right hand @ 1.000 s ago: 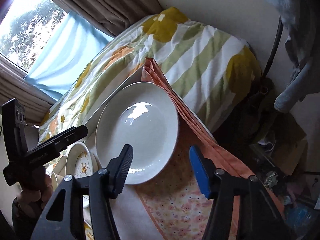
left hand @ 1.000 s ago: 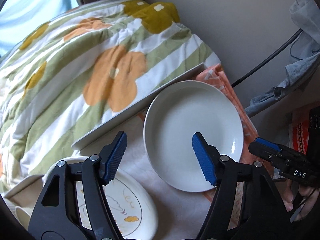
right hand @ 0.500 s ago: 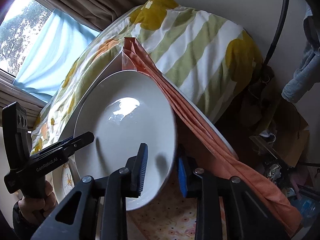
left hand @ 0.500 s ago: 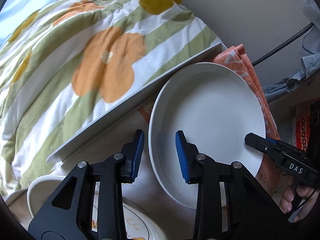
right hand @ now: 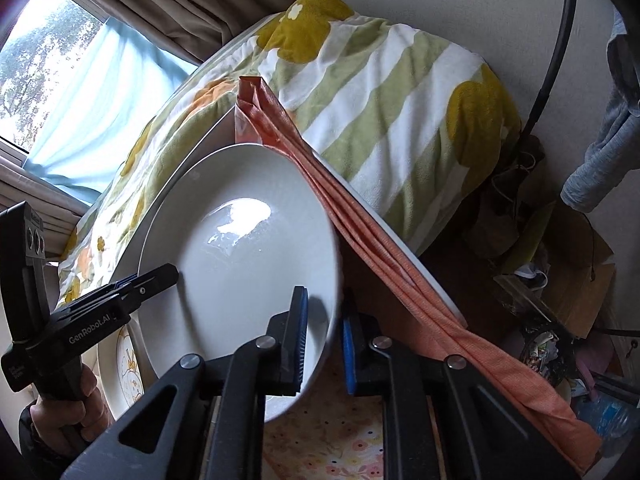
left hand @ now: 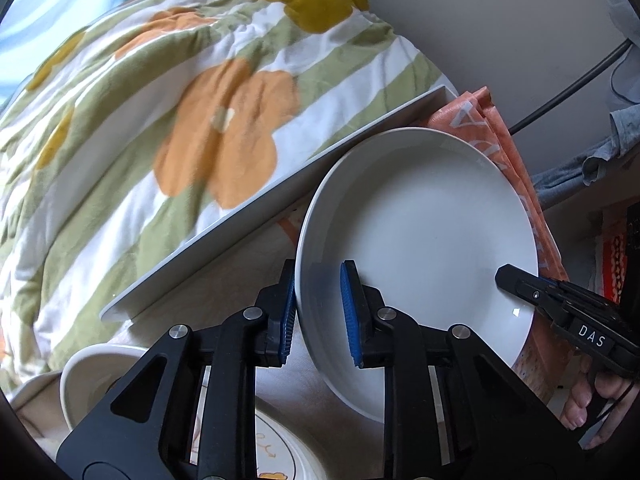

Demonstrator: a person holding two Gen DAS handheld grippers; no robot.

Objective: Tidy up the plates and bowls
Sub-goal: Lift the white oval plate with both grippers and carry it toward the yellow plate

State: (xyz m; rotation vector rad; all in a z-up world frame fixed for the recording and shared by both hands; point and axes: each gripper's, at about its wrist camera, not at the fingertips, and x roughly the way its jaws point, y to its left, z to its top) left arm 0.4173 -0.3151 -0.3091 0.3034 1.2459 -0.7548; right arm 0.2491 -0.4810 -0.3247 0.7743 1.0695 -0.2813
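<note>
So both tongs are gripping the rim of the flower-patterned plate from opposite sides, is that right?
Not quite: both tongs, left and right, are gripping the plain white plate from opposite sides. The left wrist view shows the patterned plate lying untouched below.

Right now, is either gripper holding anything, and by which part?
Both hold the plain white plate. The left gripper clamps its rim on one side, the right gripper the rim on the opposite side; both sets of jaws have just closed.
</note>
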